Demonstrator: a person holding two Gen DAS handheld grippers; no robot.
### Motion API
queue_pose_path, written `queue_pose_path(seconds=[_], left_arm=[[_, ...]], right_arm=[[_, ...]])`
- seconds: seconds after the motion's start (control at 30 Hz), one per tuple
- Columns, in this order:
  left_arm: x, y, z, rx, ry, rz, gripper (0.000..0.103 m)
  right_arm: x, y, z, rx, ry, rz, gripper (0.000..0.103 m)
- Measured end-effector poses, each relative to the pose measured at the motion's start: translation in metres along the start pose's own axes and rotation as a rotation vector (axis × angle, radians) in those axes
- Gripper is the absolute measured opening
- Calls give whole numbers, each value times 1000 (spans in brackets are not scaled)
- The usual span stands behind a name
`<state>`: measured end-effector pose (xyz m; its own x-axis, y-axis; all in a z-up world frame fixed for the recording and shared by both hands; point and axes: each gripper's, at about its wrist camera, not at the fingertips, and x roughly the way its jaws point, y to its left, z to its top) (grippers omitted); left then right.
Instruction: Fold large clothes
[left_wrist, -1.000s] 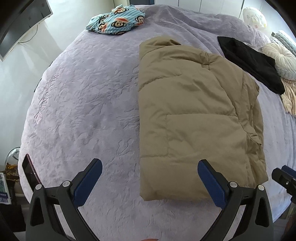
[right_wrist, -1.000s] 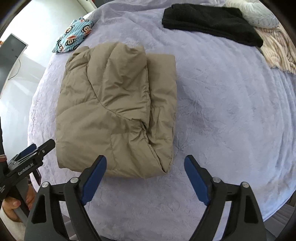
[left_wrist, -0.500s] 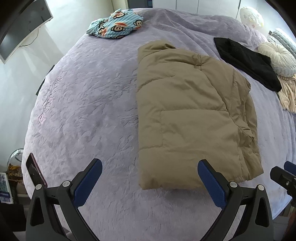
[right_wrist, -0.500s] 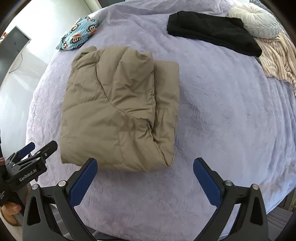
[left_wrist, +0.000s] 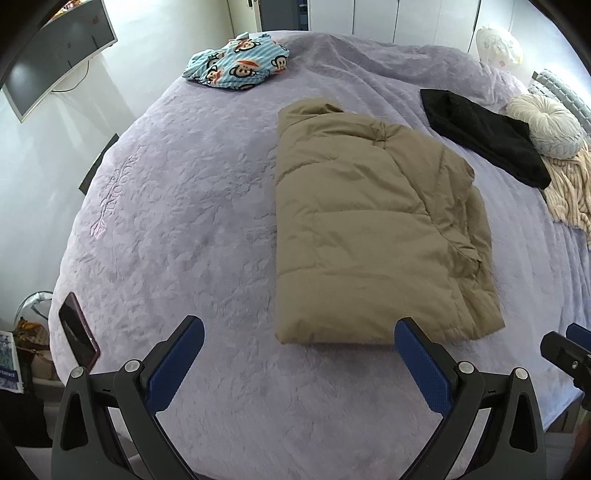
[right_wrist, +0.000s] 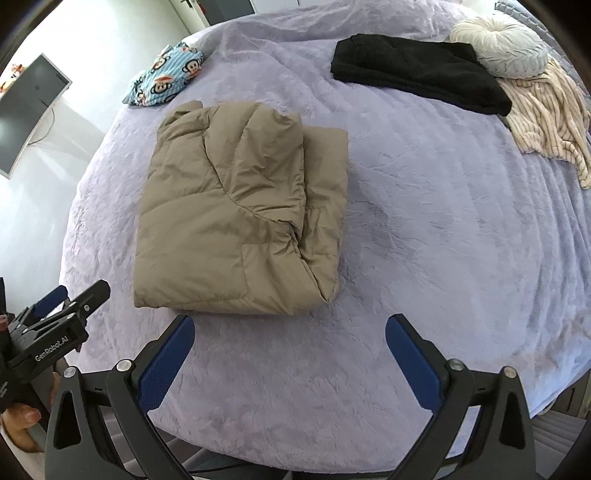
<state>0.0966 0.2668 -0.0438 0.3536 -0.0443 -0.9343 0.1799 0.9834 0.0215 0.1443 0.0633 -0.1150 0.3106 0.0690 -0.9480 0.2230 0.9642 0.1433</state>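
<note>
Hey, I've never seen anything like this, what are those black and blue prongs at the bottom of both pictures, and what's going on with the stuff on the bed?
Those prongs are the fingers of two handheld grippers; a person holds one in each hand, with no robot arm. Each picture comes from a camera on one gripper, looking along its fingers. The left gripper and the right gripper are both open and hold nothing.

Below them is a bed with a lilac blanket. On it lies a folded tan puffer jacket. Farther off are a black folded garment, a blue monkey-print garment, a round cream cushion and a striped cream throw. A phone sits at the bed's edge.
</note>
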Motion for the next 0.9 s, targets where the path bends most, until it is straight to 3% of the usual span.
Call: queue_pose_path(seconds=[0.17, 0.43, 0.9], left_arm=[[-22, -3, -11, 19, -18, -1, 103], [-69, 5, -13, -1, -110, 6, 103], [-105, 13, -14, -28, -182, 35, 103]], right_arm=[[-26, 2, -9, 10, -65, -9, 103], [-65, 21, -11, -25, -182, -14, 103], [-93, 32, -15, -54, -247, -33, 103]])
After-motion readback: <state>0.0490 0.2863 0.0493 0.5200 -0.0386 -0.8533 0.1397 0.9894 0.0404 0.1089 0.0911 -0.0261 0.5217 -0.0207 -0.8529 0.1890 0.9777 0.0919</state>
